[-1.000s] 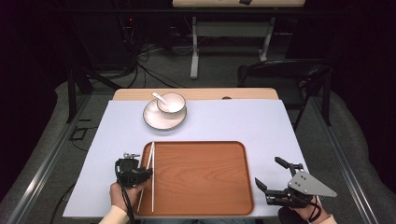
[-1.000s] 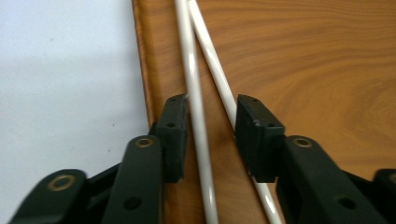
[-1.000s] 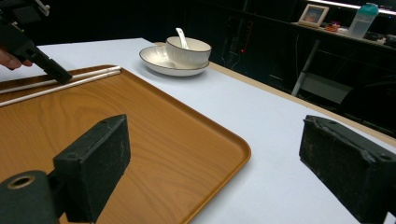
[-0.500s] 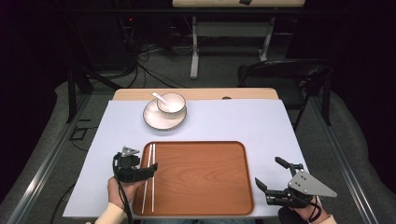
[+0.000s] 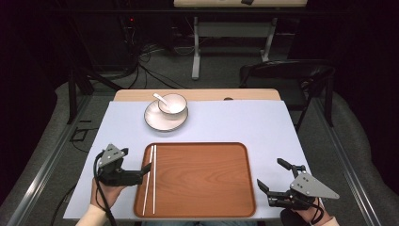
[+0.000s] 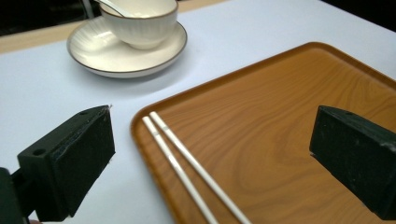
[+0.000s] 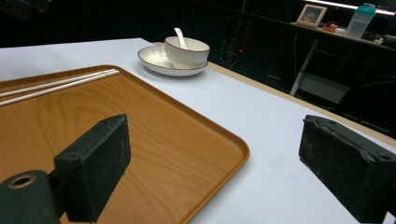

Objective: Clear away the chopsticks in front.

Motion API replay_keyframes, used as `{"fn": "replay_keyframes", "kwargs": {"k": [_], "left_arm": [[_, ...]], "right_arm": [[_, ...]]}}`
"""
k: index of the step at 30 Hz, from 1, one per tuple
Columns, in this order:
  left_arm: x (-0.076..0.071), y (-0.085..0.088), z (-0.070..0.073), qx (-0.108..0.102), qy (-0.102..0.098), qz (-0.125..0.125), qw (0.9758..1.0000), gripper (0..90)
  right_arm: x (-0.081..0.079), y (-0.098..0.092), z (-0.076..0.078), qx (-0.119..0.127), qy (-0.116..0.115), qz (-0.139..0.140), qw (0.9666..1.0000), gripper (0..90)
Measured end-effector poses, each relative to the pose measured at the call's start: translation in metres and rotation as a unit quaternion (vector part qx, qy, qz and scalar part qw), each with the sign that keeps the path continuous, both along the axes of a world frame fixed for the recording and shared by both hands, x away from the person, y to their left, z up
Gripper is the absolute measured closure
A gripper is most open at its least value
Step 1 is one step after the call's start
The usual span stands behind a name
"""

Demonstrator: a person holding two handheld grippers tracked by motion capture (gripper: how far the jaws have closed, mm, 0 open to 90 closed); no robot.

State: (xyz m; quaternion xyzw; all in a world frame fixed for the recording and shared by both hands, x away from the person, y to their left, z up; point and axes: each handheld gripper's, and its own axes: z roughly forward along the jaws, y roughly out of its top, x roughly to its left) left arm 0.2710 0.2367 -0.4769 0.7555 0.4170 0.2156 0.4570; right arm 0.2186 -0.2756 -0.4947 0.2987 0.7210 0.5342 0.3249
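A pair of white chopsticks (image 5: 149,179) is lying side by side along the left edge of the brown tray (image 5: 202,188), inside its rim. Their long axis is running from the near side of the table toward the far side, with the far tips pointing toward the saucer (image 5: 155,120) and leaning very slightly right in the high view. In the left gripper view the chopsticks (image 6: 187,165) are running up from the bottom toward the tray's rounded corner, the two sticks touching or nearly so along their length.

The left gripper (image 5: 143,170) is sitting just left of the tray, its tips reaching the chopsticks' side of the rim. Its jaws have just been opening and are now standing wide apart, released, with nothing pressed between the pads; the chopsticks are lying on the tray below the gap, apart from both pads.

The right gripper (image 5: 270,181) is hovering near the tray's near right corner, over the pale blue cloth (image 5: 244,122). Its jaws are also spread wide and are gripping nothing; in the right gripper view the tray's edge (image 7: 224,154) and bare cloth are showing between the two black pads.

A bowl (image 5: 172,103) with a spoon (image 5: 159,97) in it is resting on the saucer, well beyond the tray's far edge.
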Motion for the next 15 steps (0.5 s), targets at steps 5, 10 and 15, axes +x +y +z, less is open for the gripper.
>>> {"fn": "replay_keyframes", "kwargs": {"k": [5,10,15], "left_arm": [[-0.02,0.023,-0.009,-0.02,-0.035,0.018,0.999,0.0],[-0.033,0.038,-0.019,-0.045,-0.042,0.031,0.9976,0.0],[-0.033,0.042,-0.021,-0.053,-0.039,0.036,0.9972,0.0]], "right_arm": [[0.0,0.001,0.0,-0.001,0.0,-0.001,1.0,8.6],[0.0,0.0,0.0,-0.001,0.0,-0.002,1.0,8.7],[0.0,0.0,0.0,-0.002,0.001,-0.002,1.0,8.7]]}}
